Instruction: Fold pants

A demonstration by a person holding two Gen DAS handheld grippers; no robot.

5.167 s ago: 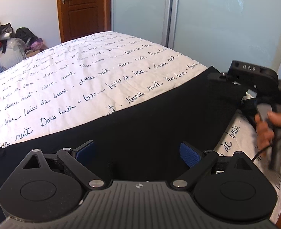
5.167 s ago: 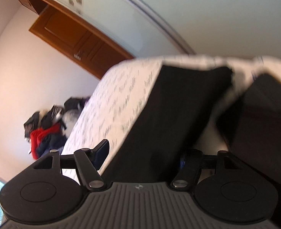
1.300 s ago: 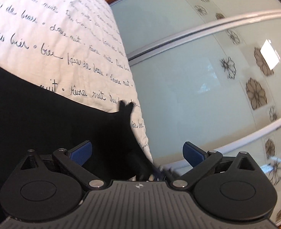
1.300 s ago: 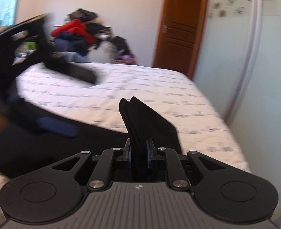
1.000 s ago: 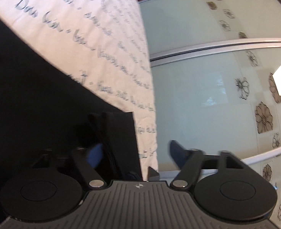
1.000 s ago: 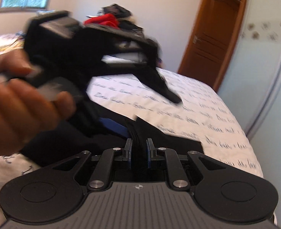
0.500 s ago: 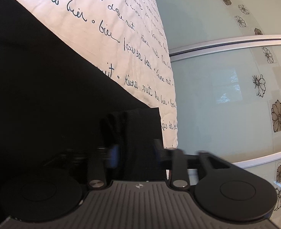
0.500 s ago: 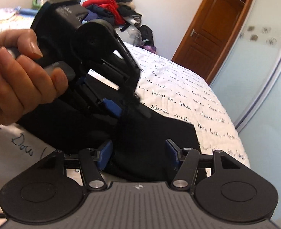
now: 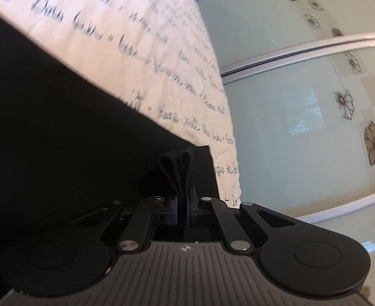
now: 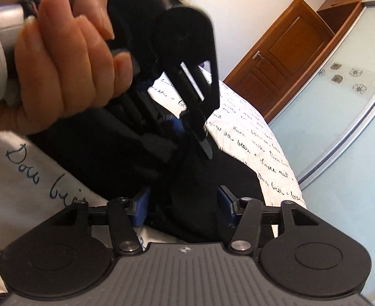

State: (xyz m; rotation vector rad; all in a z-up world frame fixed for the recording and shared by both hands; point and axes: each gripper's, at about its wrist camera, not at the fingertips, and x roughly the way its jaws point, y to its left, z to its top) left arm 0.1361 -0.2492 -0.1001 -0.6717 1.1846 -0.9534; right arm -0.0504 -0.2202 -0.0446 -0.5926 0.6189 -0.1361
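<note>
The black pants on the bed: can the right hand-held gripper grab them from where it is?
Probably yes. The right hand-held gripper has its jaws apart, with the black pants lying right between them and nothing blocking. The left hand-held gripper, just ahead, is already pinching a bunched corner.

We see black pants (image 9: 60, 132) spread flat across the bed's white script-printed cover (image 9: 141, 38), reaching the edge by the wardrobe. Plain matte cloth, no visible detail. One corner is gathered into several upright pleated layers, pinched up off the cover. The rest lies smooth.
</note>
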